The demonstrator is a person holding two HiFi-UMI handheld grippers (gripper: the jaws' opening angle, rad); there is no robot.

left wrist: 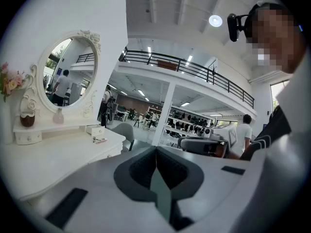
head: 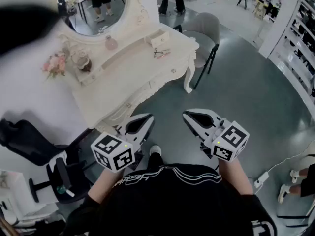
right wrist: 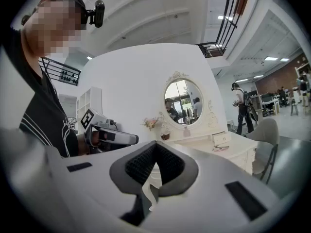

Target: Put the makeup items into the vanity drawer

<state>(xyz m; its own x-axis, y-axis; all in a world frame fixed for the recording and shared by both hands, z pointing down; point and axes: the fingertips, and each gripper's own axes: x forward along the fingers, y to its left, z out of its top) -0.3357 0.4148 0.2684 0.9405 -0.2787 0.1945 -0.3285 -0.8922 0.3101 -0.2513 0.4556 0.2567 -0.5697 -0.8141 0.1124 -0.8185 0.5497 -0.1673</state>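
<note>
The left gripper (left wrist: 156, 148) and the right gripper (right wrist: 155, 144) are held side by side in front of the person's body, each with its jaws pressed together and nothing between them. Both are well apart from the cream-white carved vanity table (head: 129, 78). The small makeup items (head: 161, 52), a thin metal tool and a pink stick, lie on its top just beside a little white drawer box (head: 158, 37), near the oval mirror (head: 98, 6)

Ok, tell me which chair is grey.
The chair beside the vanity's far end; the other, at the head view's lower left, is a black office chair.
</note>
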